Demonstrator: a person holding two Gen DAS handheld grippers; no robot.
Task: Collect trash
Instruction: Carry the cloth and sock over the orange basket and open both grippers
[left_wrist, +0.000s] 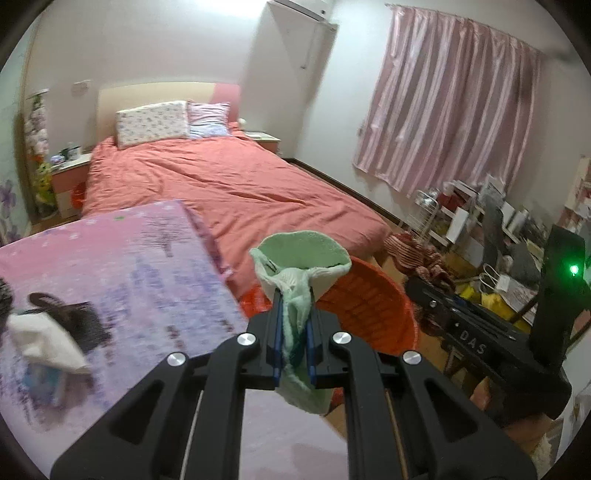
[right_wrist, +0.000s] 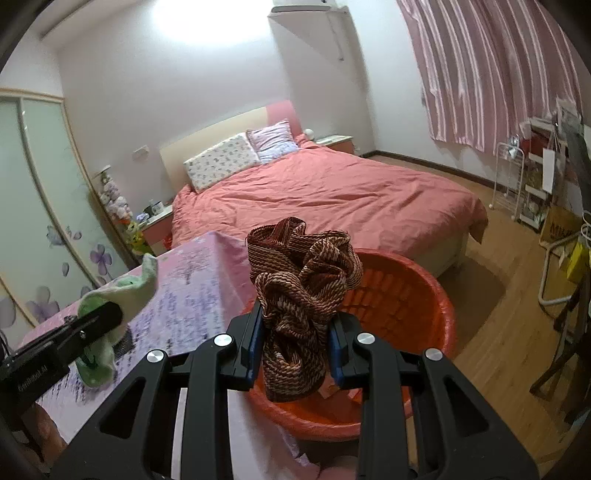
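My left gripper (left_wrist: 294, 295) is shut on a pale green cloth (left_wrist: 301, 258) and holds it up just left of the orange basket (left_wrist: 373, 306). My right gripper (right_wrist: 295, 314) is shut on a bunched brown-and-cream knitted cloth (right_wrist: 303, 280) and holds it over the orange basket (right_wrist: 406, 295), near its left rim. In the right wrist view the left gripper with the green cloth (right_wrist: 122, 291) shows at the left over the pink table cover (right_wrist: 192, 288). In the left wrist view the right gripper's body shows at the right with the brown cloth (left_wrist: 417, 254).
A table with a pink-purple cover (left_wrist: 122, 280) carries a white cloth (left_wrist: 44, 343) and a dark item (left_wrist: 70, 314) at its left. A bed with a red quilt (left_wrist: 229, 181) lies behind. Cluttered shelves (left_wrist: 480, 221) stand at the right under a pink curtain (left_wrist: 454, 103).
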